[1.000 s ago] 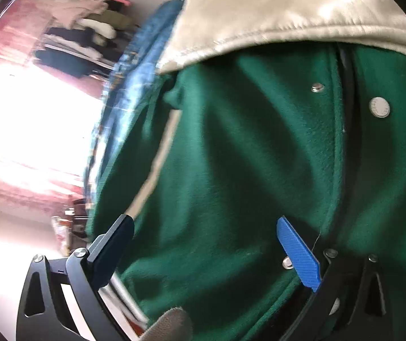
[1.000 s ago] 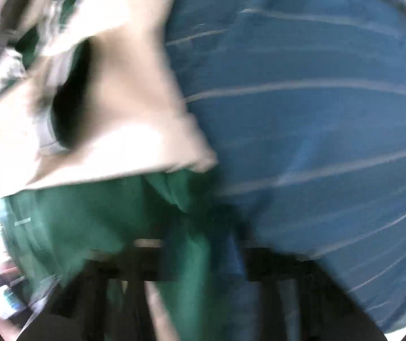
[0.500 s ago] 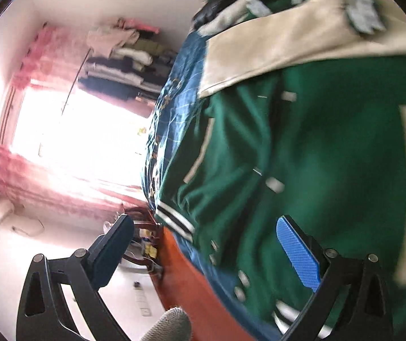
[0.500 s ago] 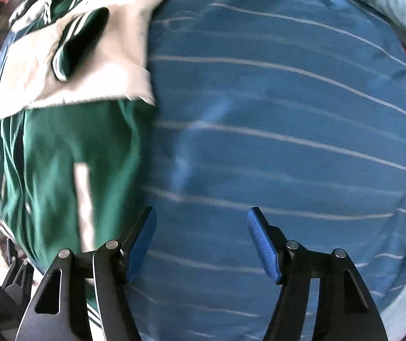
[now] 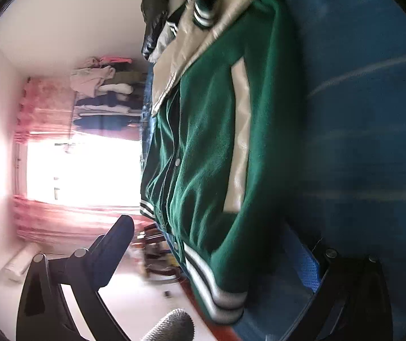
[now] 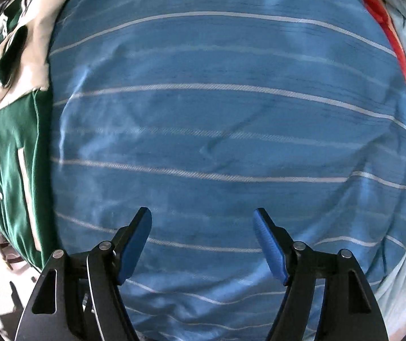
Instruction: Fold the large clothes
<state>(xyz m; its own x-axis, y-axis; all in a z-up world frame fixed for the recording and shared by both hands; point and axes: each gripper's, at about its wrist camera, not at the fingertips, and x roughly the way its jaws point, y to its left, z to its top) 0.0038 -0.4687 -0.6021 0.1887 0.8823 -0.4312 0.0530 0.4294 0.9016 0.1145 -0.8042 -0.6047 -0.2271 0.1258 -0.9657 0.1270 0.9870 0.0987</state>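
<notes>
My left gripper [image 5: 211, 244] and right gripper [image 6: 203, 236] both hang with jaws spread wide, holding nothing. The green jacket [image 5: 211, 153] lies on the striped blue bed cover [image 6: 217, 130], near the bed's edge, its cream sleeves [image 5: 238, 147] laid over the front. I judge the sleeves are in, but the body is not yet folded in half.

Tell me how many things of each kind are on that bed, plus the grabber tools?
Green jacket: 1
Black garment beyond it: 1
Blue striped bedcover: 1
Red cloth at the far edge: 1
Grippers, left gripper and right gripper, fingers apart: 2
Total: 6
</notes>
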